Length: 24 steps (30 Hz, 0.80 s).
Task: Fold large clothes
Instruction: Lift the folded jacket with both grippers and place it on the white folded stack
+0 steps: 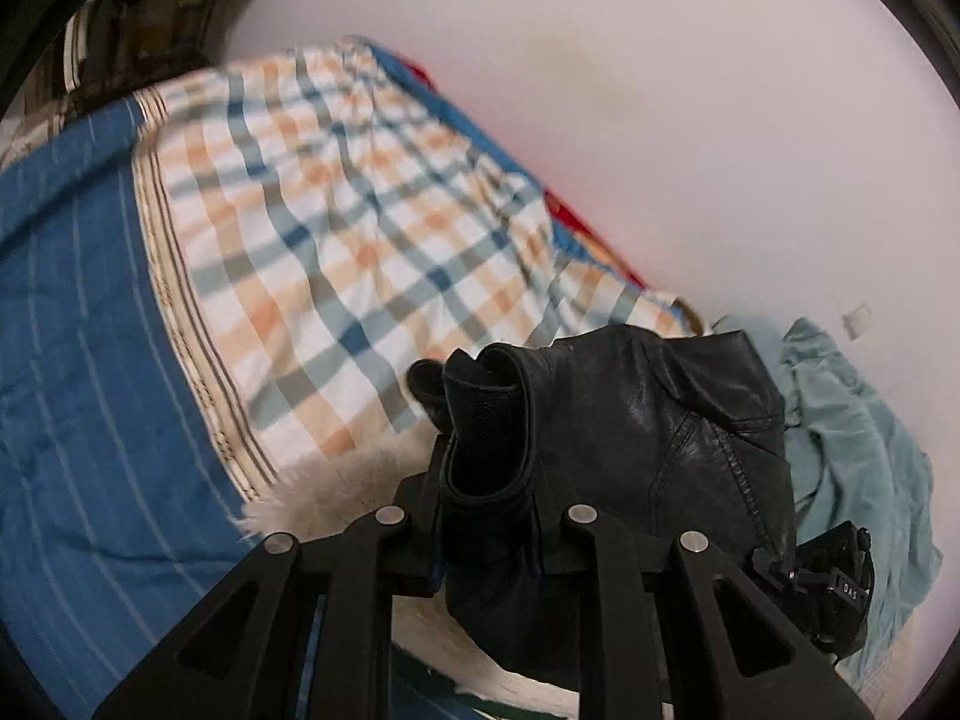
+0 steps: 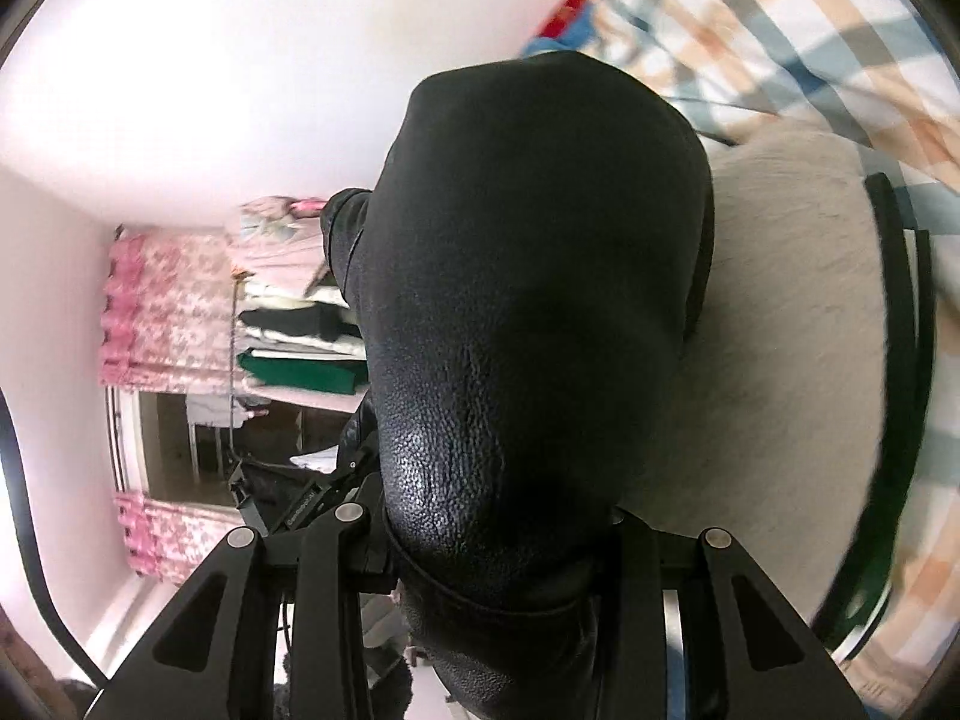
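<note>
Both wrist views look closely past a black jacket (image 1: pixel 648 420), apparently sharing the checked bedding (image 1: pixel 336 228).

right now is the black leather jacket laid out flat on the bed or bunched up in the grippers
Bunched up. The black leather jacket is gathered in thick folds between the left gripper and right gripper, raised above the checked bedsheet.

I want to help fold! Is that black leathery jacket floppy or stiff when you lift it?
Probably floppy but thick: the black jacket bunches into fat rolls between the left gripper's jaws instead of thin creases. Its shiny, pebbled skin at the right gripper looks slippery. It likely feels heavy, since it sags in bulky folds.
</note>
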Each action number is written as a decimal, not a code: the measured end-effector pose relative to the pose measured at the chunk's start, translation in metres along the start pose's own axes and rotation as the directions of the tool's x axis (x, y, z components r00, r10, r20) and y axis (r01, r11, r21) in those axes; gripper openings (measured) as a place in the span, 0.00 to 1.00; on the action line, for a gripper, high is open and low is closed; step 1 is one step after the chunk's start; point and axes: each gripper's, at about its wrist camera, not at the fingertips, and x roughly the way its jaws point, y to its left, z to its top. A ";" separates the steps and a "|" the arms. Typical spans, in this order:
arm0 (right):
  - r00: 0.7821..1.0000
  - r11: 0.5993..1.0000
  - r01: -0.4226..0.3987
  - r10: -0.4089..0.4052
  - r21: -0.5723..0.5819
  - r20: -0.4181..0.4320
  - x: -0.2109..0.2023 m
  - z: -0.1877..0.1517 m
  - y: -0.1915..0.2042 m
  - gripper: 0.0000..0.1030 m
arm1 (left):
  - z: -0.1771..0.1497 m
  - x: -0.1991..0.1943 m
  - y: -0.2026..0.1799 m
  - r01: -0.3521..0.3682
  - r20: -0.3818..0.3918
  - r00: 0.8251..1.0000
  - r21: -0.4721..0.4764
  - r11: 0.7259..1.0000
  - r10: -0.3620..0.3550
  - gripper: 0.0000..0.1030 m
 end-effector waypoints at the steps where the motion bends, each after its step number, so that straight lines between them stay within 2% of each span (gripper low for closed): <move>1: 1.000 1.000 0.006 -0.006 0.009 -0.008 0.003 0.006 -0.011 0.37 | -0.002 0.009 0.003 -0.003 -0.018 1.000 -0.003 1.000 0.003 0.16; 3: 1.000 0.999 0.027 -0.027 0.021 -0.015 0.009 0.018 -0.029 0.38 | -0.008 0.031 0.007 -0.021 -0.065 0.998 0.020 1.000 0.022 0.17; 4: 0.999 0.999 0.038 -0.038 0.017 -0.019 0.021 0.007 -0.029 0.39 | -0.010 0.036 0.008 -0.027 -0.077 0.997 0.032 0.999 0.029 0.18; 5: 0.998 0.998 0.058 -0.058 0.014 -0.025 0.021 0.009 -0.033 0.41 | -0.013 0.043 0.008 -0.037 -0.097 0.994 0.058 0.998 0.043 0.21; 7: 0.996 0.996 0.084 -0.083 0.022 -0.031 0.025 0.012 -0.036 0.45 | -0.015 0.051 0.008 -0.041 -0.120 0.991 0.100 0.994 0.053 0.23; 8: 0.993 0.994 0.109 -0.108 0.026 -0.038 0.023 0.014 -0.039 0.49 | -0.015 0.052 0.007 -0.045 -0.126 0.990 0.128 0.991 0.061 0.24; 9: 0.989 0.990 0.142 -0.140 0.028 -0.041 0.022 0.013 -0.040 0.57 | -0.014 0.053 0.006 -0.051 -0.128 0.989 0.146 0.988 0.070 0.26; 10: 0.983 0.984 0.178 -0.177 0.023 -0.042 0.028 0.000 -0.031 0.60 | -0.014 0.052 0.004 -0.055 -0.135 0.988 0.165 0.985 0.078 0.27; 11: 0.969 0.969 0.246 -0.246 -0.004 -0.037 0.027 -0.003 -0.025 0.64 | -0.013 0.053 0.005 -0.057 -0.140 0.987 0.175 0.983 0.082 0.27; 12: 0.949 0.949 0.315 -0.316 -0.031 -0.023 0.026 -0.006 -0.017 0.72 | -0.013 0.052 0.004 -0.066 -0.140 0.986 0.191 0.979 0.094 0.32; 13: 0.934 0.933 0.358 -0.358 -0.042 -0.009 0.029 -0.014 -0.011 0.74 | -0.012 0.053 0.003 -0.083 -0.137 0.984 0.205 0.975 0.112 0.34; 14: 0.902 0.900 0.431 -0.431 -0.058 0.020 0.026 -0.019 -0.002 0.79 | -0.014 0.050 0.000 -0.098 -0.131 0.983 0.230 0.968 0.130 0.35; 15: 0.853 0.849 0.522 -0.519 -0.078 0.059 0.025 -0.024 0.008 0.84 | -0.014 0.050 0.000 -0.108 -0.129 0.981 0.244 0.964 0.143 0.39; 16: 0.816 0.811 0.578 -0.571 -0.090 0.088 0.025 -0.028 0.019 0.84 | -0.014 0.049 -0.004 -0.140 -0.122 0.976 0.266 0.954 0.178 0.42; 17: 0.742 0.735 0.669 -0.654 -0.107 0.147 0.024 -0.037 0.034 0.84 | -0.013 0.048 -0.005 -0.187 -0.102 0.969 0.290 0.939 0.224 0.54; 18: 0.705 0.699 0.707 -0.688 -0.104 0.171 0.026 -0.043 0.043 0.84 | -0.013 0.047 -0.007 -0.217 -0.081 0.964 0.310 0.926 0.253 0.61; 19: 0.654 0.652 0.753 -0.729 -0.089 0.203 0.029 -0.050 0.056 0.84 | -0.012 0.044 -0.009 -0.236 -0.064 0.961 0.328 0.915 0.271 0.65; 21: 0.551 0.556 0.829 -0.795 -0.058 0.254 0.033 -0.071 0.073 0.84 | -0.014 0.037 -0.017 -0.274 -0.039 0.950 0.371 0.887 0.310 0.85; 22: 0.526 0.533 0.844 -0.808 -0.050 0.265 0.037 -0.080 0.075 0.84 | -0.016 0.033 -0.022 -0.294 -0.024 0.943 0.404 0.866 0.331 0.89; 24: 0.455 0.467 0.884 -0.847 -0.023 0.275 0.046 -0.096 0.084 0.84 | -0.021 0.026 -0.029 -0.324 0.006 0.933 0.455 0.829 0.361 0.92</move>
